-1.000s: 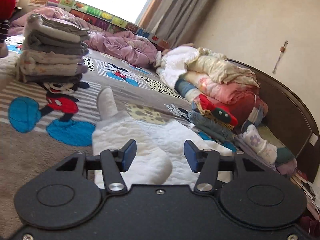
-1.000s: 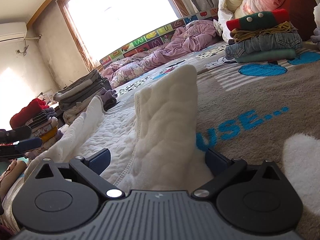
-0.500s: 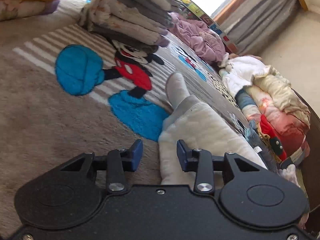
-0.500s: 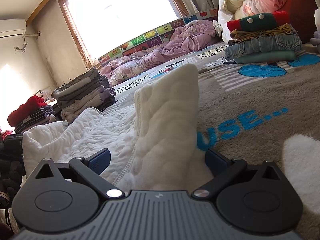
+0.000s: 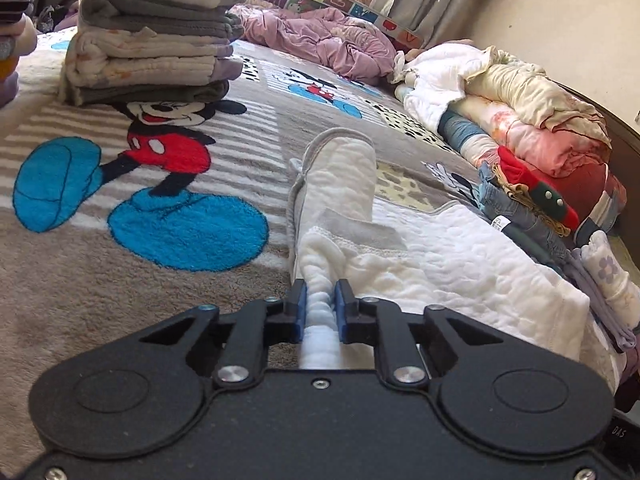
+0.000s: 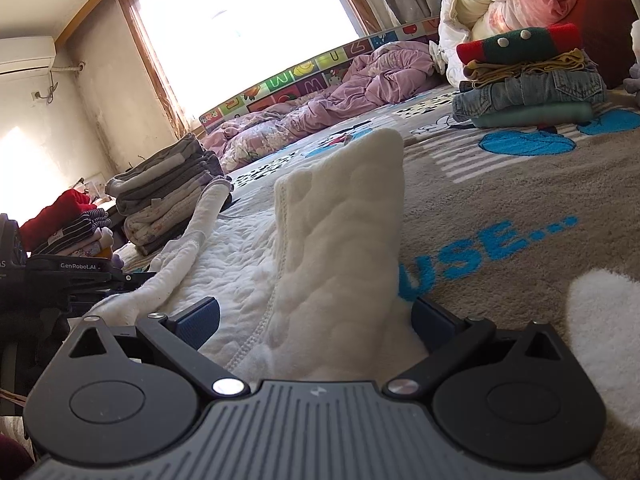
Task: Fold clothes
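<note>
A white quilted garment [image 5: 452, 256] lies spread on the cartoon-mouse blanket [image 5: 132, 280] covering the bed. The left gripper [image 5: 321, 305], its jaws just closed, pinches a bunched white fold at the garment's near edge. The right gripper [image 6: 314, 312] stands with jaws wide apart around an upright flap of the same cloth, pads clear of it. A stack of folded grey and cream clothes [image 5: 152, 36] sits beyond, a crumpled purple quilt [image 5: 320, 40] near the window.

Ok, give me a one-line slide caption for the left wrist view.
Left hand-held gripper pinches the edge of a white quilted garment spread on a cartoon-mouse blanket.
</note>
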Demonstrator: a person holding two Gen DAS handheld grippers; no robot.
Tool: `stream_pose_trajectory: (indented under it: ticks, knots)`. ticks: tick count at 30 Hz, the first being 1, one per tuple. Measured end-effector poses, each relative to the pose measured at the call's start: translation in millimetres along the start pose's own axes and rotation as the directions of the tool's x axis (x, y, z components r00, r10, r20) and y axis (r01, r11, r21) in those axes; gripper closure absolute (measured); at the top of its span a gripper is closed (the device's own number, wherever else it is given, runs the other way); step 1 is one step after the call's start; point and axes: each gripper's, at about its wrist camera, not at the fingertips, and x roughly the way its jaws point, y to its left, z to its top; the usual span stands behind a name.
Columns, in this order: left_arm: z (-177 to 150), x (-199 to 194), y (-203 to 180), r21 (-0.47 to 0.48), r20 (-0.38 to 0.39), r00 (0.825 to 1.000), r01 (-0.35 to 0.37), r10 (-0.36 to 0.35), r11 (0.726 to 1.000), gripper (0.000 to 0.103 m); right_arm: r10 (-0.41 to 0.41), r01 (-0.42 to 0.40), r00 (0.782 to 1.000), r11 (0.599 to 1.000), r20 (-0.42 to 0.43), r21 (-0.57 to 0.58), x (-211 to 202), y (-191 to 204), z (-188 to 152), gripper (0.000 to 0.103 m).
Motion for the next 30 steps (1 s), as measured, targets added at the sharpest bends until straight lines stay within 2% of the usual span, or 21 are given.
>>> stream_pose_trajectory:
  ticks: [3,9,11,16,24,30]
  knots:
    - [1.3,-11.1,-1.6,0.014,0.044,0.999,-0.023,0.023,1.0,0.096,0.002,-0.002,1.0,1.0,0.003,0.0,-0.3,-0.3,-0.3,0.001]
    - [4.5,-42.2,13.6,-0.024,0.153,0.987,-0.037,0.04,0.999,0.096,0.005,-0.005,1.0,1.0,0.004,0.0,-0.3,-0.7,0.0,0.001]
    - [5.3,-55.3,19.8,-0.043,0.201,0.978,-0.055,0.062,0.998,0.096,0.005,-0.005,1.0,1.0,0.004,-0.001,0.0,-0.6,0.1,0.001]
    - [3.0,-85.6,43.0,-0.13,0.296,0.94,-0.137,0.171,0.982,0.096,0.006,-0.006,1.0,1.0,0.006,-0.004,0.4,-0.8,-0.2,0.0]
    - [-14.8,-120.7,77.0,-0.267,0.317,0.879,-0.276,0.355,0.923,0.096,0.005,-0.005,1.0,1.0,0.01,-0.007,0.9,0.0,-1.1,0.0]
    - [-36.5,-139.0,87.3,-0.311,0.259,0.845,-0.385,0.467,0.869,0.096,0.004,-0.004,1.0,1.0,0.012,-0.009,1.3,0.2,-0.7,0.0]
